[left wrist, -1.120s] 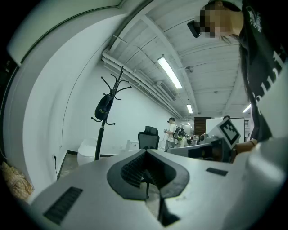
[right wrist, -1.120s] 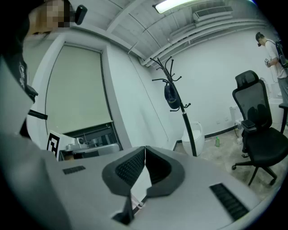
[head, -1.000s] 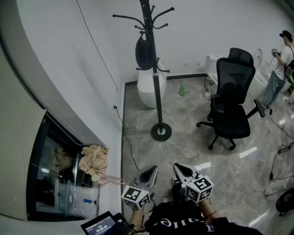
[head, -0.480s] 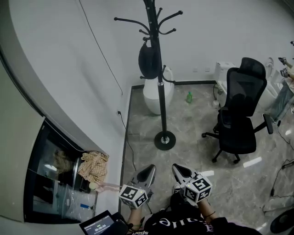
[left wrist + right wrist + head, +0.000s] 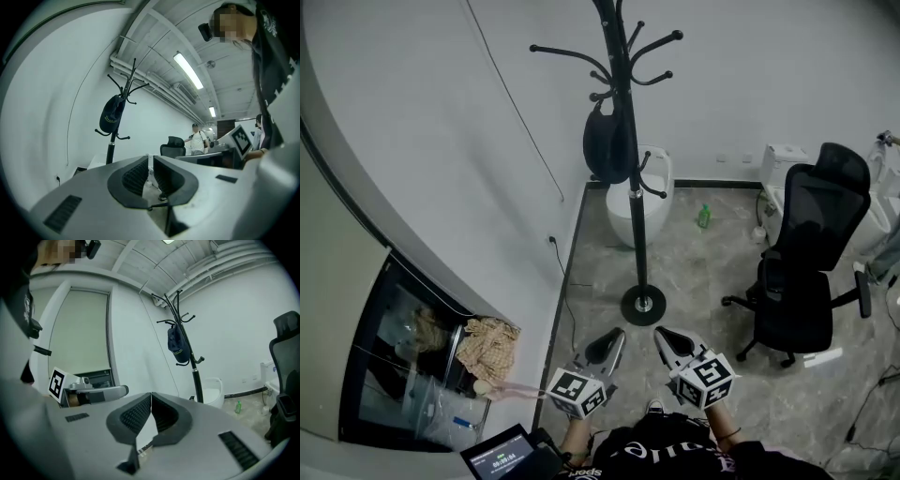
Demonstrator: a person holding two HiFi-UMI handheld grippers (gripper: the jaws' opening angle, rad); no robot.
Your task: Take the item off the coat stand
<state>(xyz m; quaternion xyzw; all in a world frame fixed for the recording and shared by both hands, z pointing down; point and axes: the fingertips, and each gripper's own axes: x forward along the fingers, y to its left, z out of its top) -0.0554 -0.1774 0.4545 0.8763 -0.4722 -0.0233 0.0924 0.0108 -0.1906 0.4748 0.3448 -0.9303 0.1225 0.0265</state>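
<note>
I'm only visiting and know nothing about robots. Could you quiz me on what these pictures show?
1. What hangs on the coat stand? A: a dark cap. B: an umbrella. C: a scarf.
2. True or false: the left tongs and right tongs are both empty.
3. Fill in: in the head view, the black office chair stands to the stand's ____.
Key: 1 A; 2 true; 3 right.

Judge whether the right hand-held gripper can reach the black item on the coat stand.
Probably not yet: the right hand-held gripper, shut, is far short of the black item; bare floor between.
</note>
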